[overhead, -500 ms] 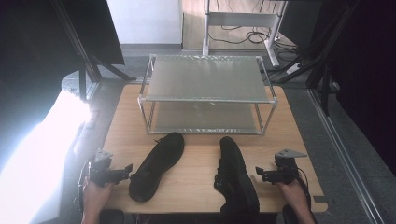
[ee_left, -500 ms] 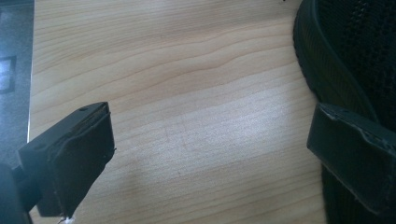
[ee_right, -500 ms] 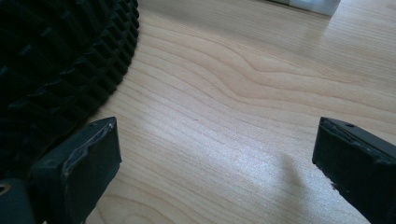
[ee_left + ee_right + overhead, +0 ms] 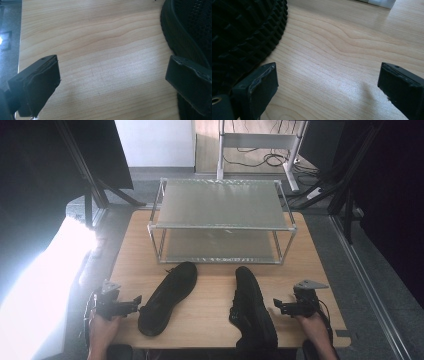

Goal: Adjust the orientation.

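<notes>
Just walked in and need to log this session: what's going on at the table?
A person holds a left gripper and right gripper, both open and holding nothing. Each sits beside a black shoe: the left shoe and right shoe lie on the wooden table, before a two-tier rack.

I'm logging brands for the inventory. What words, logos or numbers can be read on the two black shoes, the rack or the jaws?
None can be read.
Left shoe: plain black, no mark legible.
Right shoe: plain black, no mark legible.
Wire rack: bare metal and shelf, no label.
Left gripper and right gripper: black jaws carry no text.
</notes>
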Demonstrator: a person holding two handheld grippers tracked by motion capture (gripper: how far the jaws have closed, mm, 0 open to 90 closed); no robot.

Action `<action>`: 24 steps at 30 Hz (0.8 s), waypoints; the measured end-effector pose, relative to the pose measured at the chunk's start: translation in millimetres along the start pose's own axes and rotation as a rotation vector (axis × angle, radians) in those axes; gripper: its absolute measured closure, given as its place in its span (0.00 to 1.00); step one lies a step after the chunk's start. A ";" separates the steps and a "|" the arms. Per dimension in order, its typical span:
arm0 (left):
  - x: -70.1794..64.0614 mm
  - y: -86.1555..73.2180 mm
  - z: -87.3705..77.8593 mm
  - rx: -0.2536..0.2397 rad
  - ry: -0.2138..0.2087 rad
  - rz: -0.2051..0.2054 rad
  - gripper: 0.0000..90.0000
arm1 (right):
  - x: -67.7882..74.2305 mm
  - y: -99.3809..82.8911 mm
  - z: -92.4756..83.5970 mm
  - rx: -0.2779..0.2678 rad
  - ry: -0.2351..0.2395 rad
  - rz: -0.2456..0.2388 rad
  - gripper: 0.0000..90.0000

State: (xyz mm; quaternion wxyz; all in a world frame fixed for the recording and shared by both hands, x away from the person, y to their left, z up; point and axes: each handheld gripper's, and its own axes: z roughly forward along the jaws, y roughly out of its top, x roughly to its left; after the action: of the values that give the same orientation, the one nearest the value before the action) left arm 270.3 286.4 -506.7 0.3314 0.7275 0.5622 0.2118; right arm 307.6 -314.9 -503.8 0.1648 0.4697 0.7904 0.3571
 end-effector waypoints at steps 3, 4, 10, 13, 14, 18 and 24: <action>-0.7 0.4 0.9 -0.012 0.020 0.015 0.00 | 0.2 0.0 0.1 0.001 0.000 -0.001 0.03; -1.0 0.6 1.4 -0.013 0.026 0.025 0.00 | 0.2 0.0 0.1 -0.001 -0.001 -0.002 0.03; -4.9 0.0 2.9 0.054 0.073 0.075 0.00 | -0.2 -0.1 0.5 -0.013 -0.001 0.001 0.03; -8.3 -0.1 1.3 0.062 0.060 0.081 0.00 | -0.5 -0.1 0.4 -0.016 0.000 0.002 0.03; -9.6 -0.3 1.3 0.066 0.056 0.086 0.00 | -0.6 -0.1 0.3 -0.015 0.002 0.002 0.03; -15.8 -1.5 1.3 0.091 0.031 0.105 0.00 | -0.4 -0.1 0.1 -0.015 0.004 0.001 0.03; -19.8 -3.1 -4.7 0.085 0.010 0.091 0.03 | -0.3 0.1 0.6 -0.017 0.004 0.002 0.03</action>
State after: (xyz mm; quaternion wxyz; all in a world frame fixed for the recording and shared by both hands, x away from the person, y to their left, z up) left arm 259.5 269.0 -504.4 0.2874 0.7646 0.5388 0.2061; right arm 308.3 -314.8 -504.2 0.1667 0.4685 0.7872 0.3648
